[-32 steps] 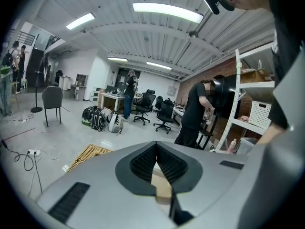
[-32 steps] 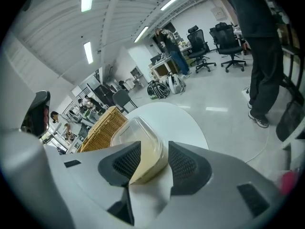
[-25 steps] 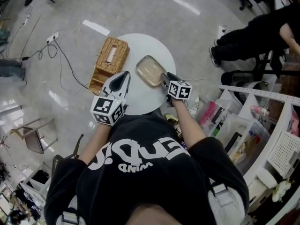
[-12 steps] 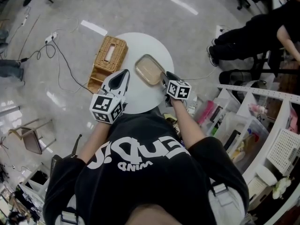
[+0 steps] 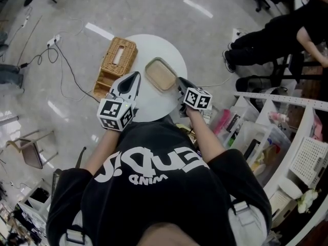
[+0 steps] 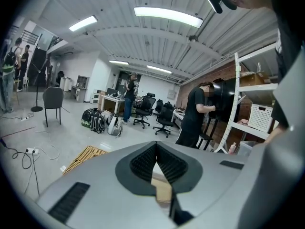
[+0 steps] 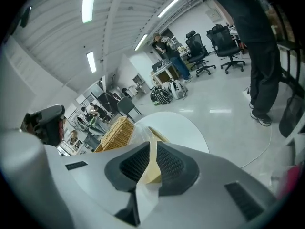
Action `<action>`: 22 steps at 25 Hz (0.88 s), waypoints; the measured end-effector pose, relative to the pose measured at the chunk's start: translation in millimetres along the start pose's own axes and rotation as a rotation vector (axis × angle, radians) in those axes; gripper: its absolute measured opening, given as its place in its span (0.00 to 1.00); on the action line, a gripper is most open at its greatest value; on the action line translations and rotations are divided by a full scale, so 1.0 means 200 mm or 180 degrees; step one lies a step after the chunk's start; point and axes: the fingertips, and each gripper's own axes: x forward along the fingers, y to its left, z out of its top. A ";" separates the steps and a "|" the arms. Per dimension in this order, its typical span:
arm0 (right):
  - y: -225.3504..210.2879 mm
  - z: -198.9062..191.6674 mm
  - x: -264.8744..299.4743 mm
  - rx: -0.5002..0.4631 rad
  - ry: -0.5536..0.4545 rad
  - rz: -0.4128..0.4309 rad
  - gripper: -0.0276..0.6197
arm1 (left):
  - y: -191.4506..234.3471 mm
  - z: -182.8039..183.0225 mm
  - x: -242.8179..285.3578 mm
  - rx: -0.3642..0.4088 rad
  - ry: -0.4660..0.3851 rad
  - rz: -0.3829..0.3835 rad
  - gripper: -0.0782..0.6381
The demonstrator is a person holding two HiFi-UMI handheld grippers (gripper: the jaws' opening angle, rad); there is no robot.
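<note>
Clear plastic box [image 5: 160, 75], above the middle of the frame over the white table [image 5: 148, 105], is pinched at its edge by the right gripper [image 5: 180, 82], while the left gripper [image 5: 136, 76] beside it is closed and empty.

An open-plan workshop-style office with a polished concrete floor. Rolling office chairs [image 6: 143, 109] and desks [image 6: 112, 99] stand mid-frame. White storage shelving [image 6: 255, 106] fills the right; strip lights [image 6: 167, 14] run overhead.

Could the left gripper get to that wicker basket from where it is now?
Probably yes: the left gripper hovers beside the wicker basket with nothing between them. The basket seems to sit lower, by the table, so it would have to reach down.
</note>
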 end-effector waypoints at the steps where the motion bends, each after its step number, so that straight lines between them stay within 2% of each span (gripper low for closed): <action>1: 0.02 0.00 -0.01 -0.0016 -0.0003 0.0041 0.11 | 0.00 0.00 0.00 -0.0004 -0.0007 0.0003 0.11; 6: 0.15 0.06 -0.06 -0.0081 -0.0098 0.0219 0.11 | -0.01 0.01 -0.01 0.0004 -0.0046 0.0009 0.11; 11: 0.27 0.18 -0.14 -0.0122 -0.0360 0.0366 0.11 | -0.01 0.04 -0.02 0.0017 -0.0110 0.0011 0.11; 22: 0.54 0.56 -0.53 -0.0751 -0.1142 0.0345 0.11 | -0.06 0.13 -0.05 0.0128 -0.0270 0.0000 0.11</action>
